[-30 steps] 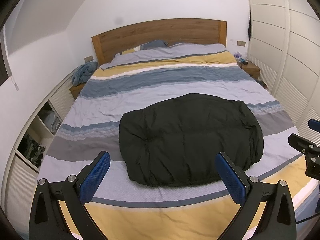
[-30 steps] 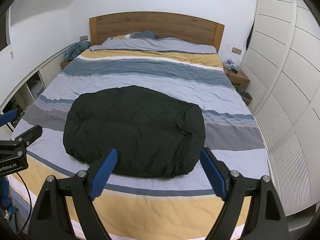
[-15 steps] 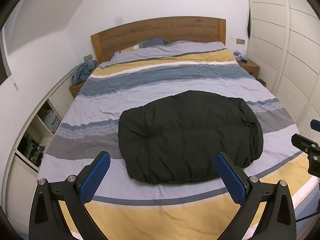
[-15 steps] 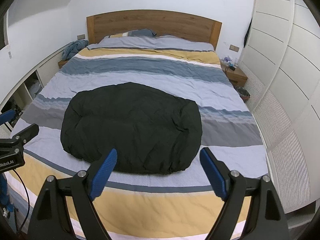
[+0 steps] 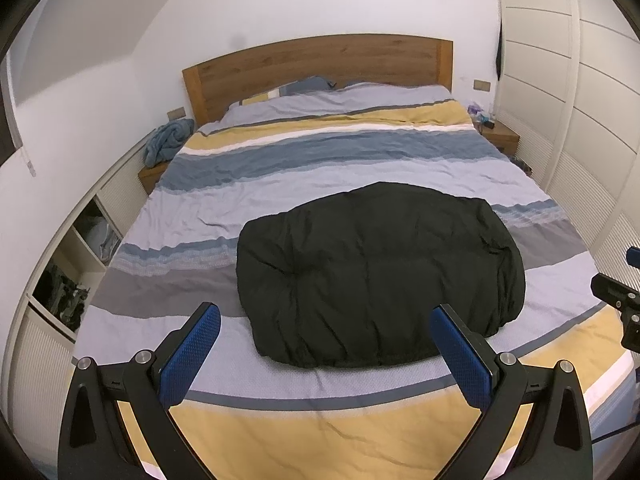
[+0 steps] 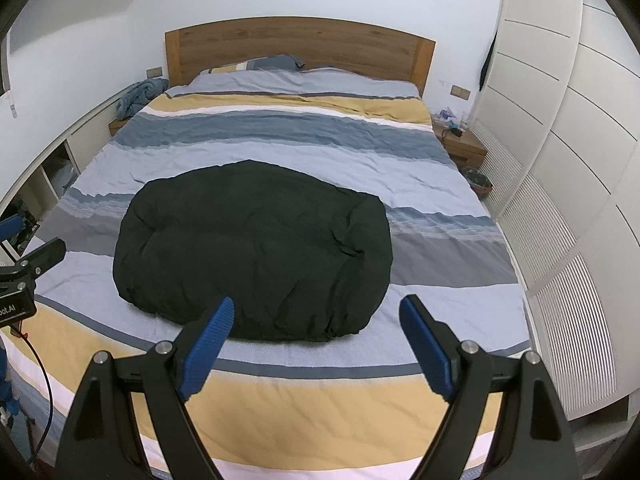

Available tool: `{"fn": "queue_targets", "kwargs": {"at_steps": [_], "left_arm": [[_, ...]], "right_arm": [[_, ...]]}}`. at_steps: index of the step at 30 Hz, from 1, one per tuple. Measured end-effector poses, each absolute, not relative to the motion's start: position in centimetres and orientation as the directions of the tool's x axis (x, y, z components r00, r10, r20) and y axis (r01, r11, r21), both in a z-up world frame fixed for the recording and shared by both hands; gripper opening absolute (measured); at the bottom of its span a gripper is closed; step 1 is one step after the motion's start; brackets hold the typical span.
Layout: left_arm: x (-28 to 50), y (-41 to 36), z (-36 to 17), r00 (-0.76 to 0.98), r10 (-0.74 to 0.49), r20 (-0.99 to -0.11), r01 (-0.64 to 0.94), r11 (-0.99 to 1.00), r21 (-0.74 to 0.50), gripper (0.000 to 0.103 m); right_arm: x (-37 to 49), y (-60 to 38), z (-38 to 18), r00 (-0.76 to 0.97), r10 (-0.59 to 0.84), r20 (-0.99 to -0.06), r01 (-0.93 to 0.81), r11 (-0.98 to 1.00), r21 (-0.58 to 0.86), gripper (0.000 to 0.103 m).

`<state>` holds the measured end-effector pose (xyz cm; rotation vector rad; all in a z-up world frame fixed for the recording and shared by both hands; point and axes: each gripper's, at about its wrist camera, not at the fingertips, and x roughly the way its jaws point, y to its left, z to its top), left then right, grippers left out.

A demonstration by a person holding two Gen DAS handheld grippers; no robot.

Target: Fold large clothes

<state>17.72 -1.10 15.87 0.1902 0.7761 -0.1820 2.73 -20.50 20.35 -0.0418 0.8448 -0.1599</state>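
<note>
Roughly, bed: striped duvet, nothing blocks the approach.
Black garment: bundled on the near half; likely puffy, light, soft, slippery; take a near hem edge.
Left gripper: jaws apart, empty.
Right gripper: jaws apart, empty.

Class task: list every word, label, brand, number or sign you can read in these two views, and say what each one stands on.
"ook.AI": white letters on the black body of the left gripper, at the left edge of the right wrist view; the start of the word is cut off by the frame.
No other text can be read, on the black garment, the bed or anywhere else.
</note>
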Motion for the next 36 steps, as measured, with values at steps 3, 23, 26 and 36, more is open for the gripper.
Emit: {"fn": "queue_targets", "kwargs": {"at_steps": [3,23,26,36], "left_arm": [[17.8,-0.9,15.7,0.696,-0.088,-0.713,0.229,0.968,0.103,0.103],[17.5,-0.5,15.1,0.685,-0.084,-0.724,0.231,0.967,0.107,0.103],[17.4,-0.3,14.8,0.681,-0.085,-0.727,0.232,0.967,0.104,0.103],[17.3,0.3,14.4,0.672,-0.09,-0.735,0.226,0.97,0.088,0.103]], "right_arm": [[2.7,-20.6,20.2,0.649,-0.16,-0.744,0.125,0.987,-0.103,0.085],[2.1,-21.4,19.4,0.63,-0.171,-0.758,0.135,0.985,-0.109,0.085],[1.9,-21.5,19.4,0.628,-0.174,-0.758,0.137,0.984,-0.112,0.085],[1.9,-21.5,19.4,0.628,-0.174,-0.758,0.137,0.984,-0.113,0.085]]}}
